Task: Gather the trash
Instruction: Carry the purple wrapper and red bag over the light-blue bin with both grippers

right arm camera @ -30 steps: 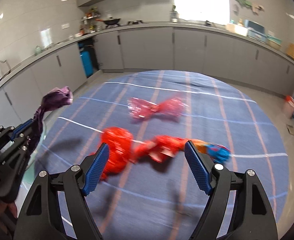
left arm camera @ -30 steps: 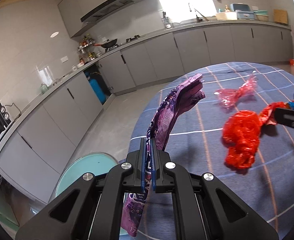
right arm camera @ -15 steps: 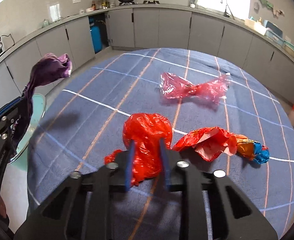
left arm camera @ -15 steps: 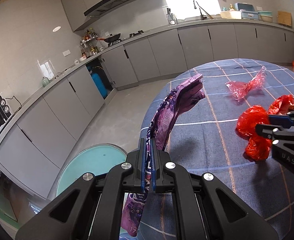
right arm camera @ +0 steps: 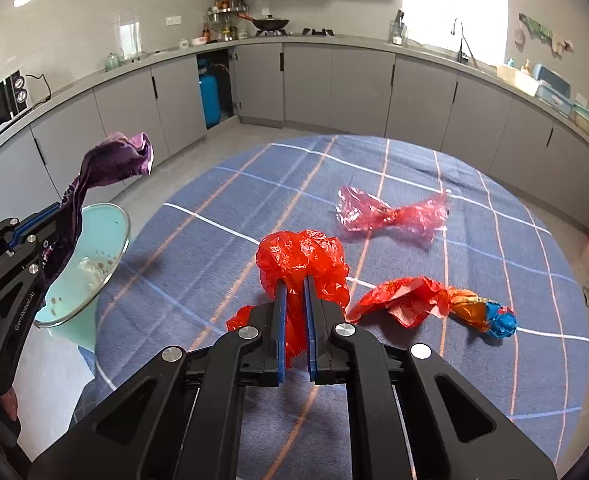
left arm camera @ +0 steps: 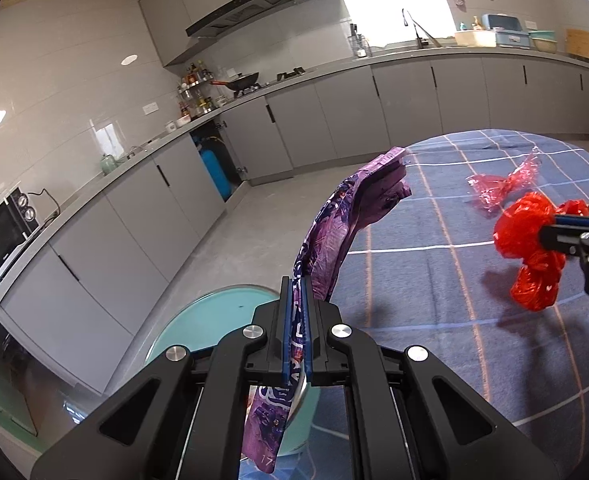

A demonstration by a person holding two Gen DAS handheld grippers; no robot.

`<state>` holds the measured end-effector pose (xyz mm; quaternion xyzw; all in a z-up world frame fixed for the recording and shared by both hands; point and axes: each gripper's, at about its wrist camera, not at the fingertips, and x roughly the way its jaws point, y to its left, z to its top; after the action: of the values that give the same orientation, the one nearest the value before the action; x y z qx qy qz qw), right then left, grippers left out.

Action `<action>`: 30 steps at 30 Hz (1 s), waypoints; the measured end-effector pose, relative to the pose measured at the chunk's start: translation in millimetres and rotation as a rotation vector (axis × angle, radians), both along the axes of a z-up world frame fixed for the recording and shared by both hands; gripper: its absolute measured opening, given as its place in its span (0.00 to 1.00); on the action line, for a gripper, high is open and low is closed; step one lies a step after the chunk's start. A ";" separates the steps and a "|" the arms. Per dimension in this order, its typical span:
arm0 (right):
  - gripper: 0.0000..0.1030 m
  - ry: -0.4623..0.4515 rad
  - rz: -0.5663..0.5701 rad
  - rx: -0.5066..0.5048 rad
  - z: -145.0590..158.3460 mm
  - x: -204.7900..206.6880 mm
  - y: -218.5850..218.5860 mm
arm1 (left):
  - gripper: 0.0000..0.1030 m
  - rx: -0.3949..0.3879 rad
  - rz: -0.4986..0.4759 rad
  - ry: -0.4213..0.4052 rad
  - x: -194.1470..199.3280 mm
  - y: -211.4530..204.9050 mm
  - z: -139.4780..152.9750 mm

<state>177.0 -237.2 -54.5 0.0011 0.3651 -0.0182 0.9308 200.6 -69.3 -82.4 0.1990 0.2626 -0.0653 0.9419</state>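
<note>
Left gripper [left arm camera: 297,300]: clenching a purple wrapper [left arm camera: 346,232], holding it above the bin [right arm camera: 90,256].
Right gripper [right arm camera: 294,304]: pinching a red bag [right arm camera: 302,256], lifting it off the table [right arm camera: 254,184], right of the bin.
Pink film [right arm camera: 390,214]: lying on the table, beyond the bag.
Foil wrapper [right arm camera: 434,306]: lying on the table, far right of the bin.

I see the blue checked counter [right arm camera: 394,168] carrying a pink wrapper [right arm camera: 390,214] mid-frame and a red-orange-blue wrapper [right arm camera: 434,304] lower right
</note>
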 end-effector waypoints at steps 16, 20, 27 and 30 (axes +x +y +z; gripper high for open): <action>0.08 -0.047 0.077 -0.023 13.9 8.8 38.7 | 0.05 -0.009 0.114 -0.006 12.0 49.0 10.1; 0.08 -0.052 0.099 -0.024 15.0 13.9 48.8 | 0.05 -0.008 0.146 -0.005 18.6 62.9 11.0; 0.08 -0.049 0.142 -0.033 15.3 22.2 70.8 | 0.05 -0.004 0.199 0.004 27.0 88.6 8.9; 0.08 -0.052 0.157 -0.033 16.4 25.8 77.7 | 0.05 -0.004 0.216 0.006 28.7 97.2 7.7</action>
<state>202.8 -159.5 -38.1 -0.0424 0.3396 0.0491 0.9383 229.3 27.9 -74.7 0.1675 0.2853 0.0355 0.9430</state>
